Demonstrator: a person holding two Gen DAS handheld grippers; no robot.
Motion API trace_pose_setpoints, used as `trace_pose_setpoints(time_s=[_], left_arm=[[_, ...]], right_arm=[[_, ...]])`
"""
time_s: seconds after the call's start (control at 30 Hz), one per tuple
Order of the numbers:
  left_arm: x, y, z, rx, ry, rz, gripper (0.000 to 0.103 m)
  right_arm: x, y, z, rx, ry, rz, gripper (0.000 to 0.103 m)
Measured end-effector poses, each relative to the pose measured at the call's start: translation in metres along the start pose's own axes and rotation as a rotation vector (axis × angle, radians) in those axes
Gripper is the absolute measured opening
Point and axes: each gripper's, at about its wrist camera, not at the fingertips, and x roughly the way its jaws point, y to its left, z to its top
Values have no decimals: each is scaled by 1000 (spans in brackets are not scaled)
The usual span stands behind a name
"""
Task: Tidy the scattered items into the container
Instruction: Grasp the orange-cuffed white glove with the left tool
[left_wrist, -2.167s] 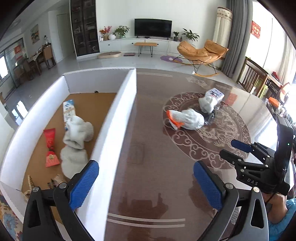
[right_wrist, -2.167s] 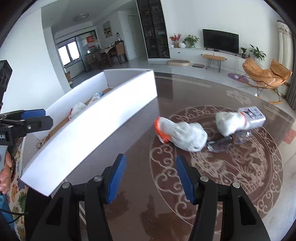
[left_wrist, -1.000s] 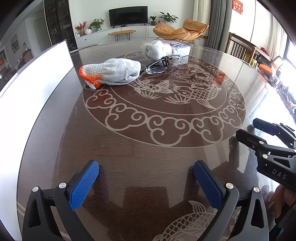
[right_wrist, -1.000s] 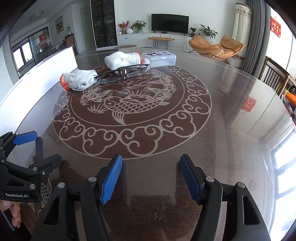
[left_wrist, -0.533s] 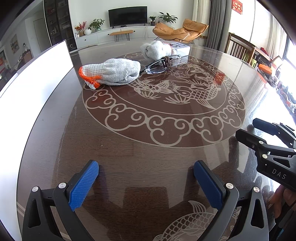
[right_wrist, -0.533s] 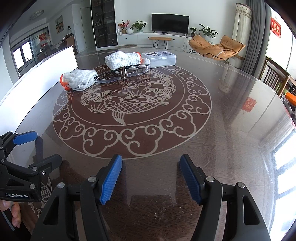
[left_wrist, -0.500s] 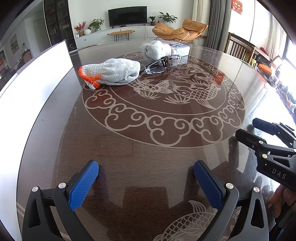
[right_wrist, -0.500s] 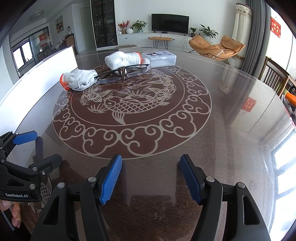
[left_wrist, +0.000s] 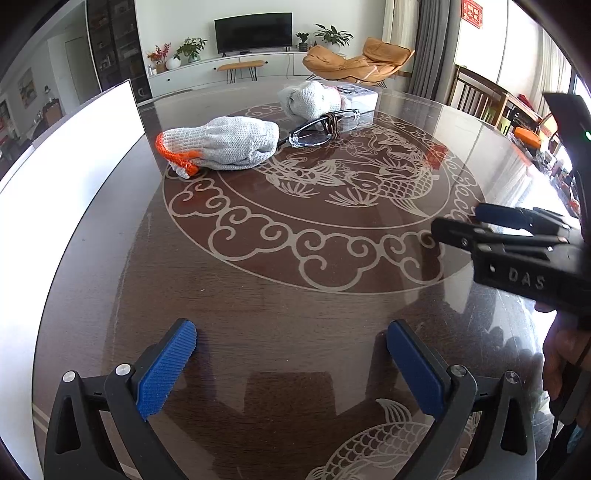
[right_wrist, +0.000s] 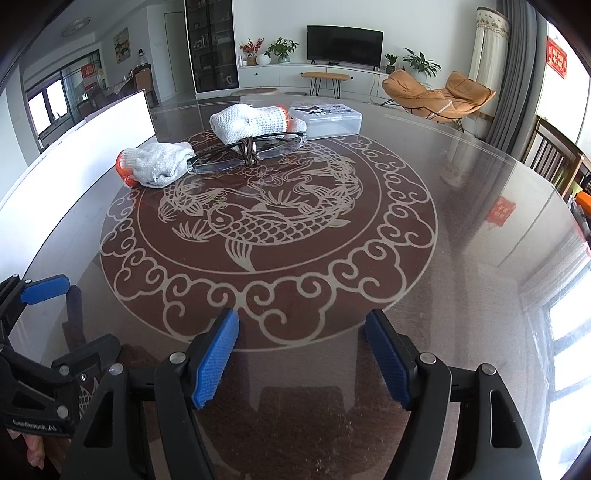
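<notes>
Both claws low over the near edge of the round dark desk (left_wrist: 295, 295), glass-topped, fish and cloud pattern etched in the middle.

Left claw (left_wrist: 291, 363): spread wide, nothing between its blue pads (left_wrist: 166, 369). Also seen at the left edge of the right wrist view (right_wrist: 55, 314).

Right claw (right_wrist: 301, 354): also spread, a somewhat narrower gap than the left, holding nothing. Seen from the left wrist view at the right edge (left_wrist: 476, 225), a hand (left_wrist: 561, 362) below it on the grip.

Items lie together on the far side of the pattern, well apart from both claws:
- Knit glove with orange cuff (left_wrist: 221, 146), lying flat, cuff toward the container.
- Second knit glove (right_wrist: 251, 120), farther back, orange cuff toward the clear box.
- Clear-lens glasses (right_wrist: 247, 151), folded, a brown band wrapped round the middle; one end touching the near glove, the far glove just behind.
- Clear plastic box (right_wrist: 327, 120) with a printed lid, just beside the far glove.

Container: white-walled box (left_wrist: 70, 173) along the left side of the desk. Only its outer wall shows; contents not visible.

Background: television (right_wrist: 343, 40), orange lounge chair (right_wrist: 436, 94).
</notes>
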Motion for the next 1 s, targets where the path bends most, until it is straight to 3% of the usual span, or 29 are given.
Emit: trace_pose_setpoints(time_s=[0.13,0.2,0.3,0.43,0.57,0.7,0.8,0.87,1.0], left_arm=[[0,0,0,0,0,1,103],[0,0,0,0,0,0,103],[0,0,0,0,0,0,103],[0,0,0,0,0,0,103],[1,0,0,0,0,0,103],[1,0,0,0,0,0,103],[1,1,1,11,4,-11,103],[3,9,7,20,1,-30,103],[17,42,38,15,-9,69,103]], right_arm=[[25,-6,63,179,20,177,73],[34,-7,95,272,0,216,73],[55,8,133,288,22,210,73],[84,34,149,170,127,96,73],[72,32,135,64,143,-6,71],[36,0,102,-11,116,-135,71],[-1,-31,72,49,51,-43,71],[-21,-46,45,70,21,-30,71],[-38,-67,-5,132,18,-32,71]])
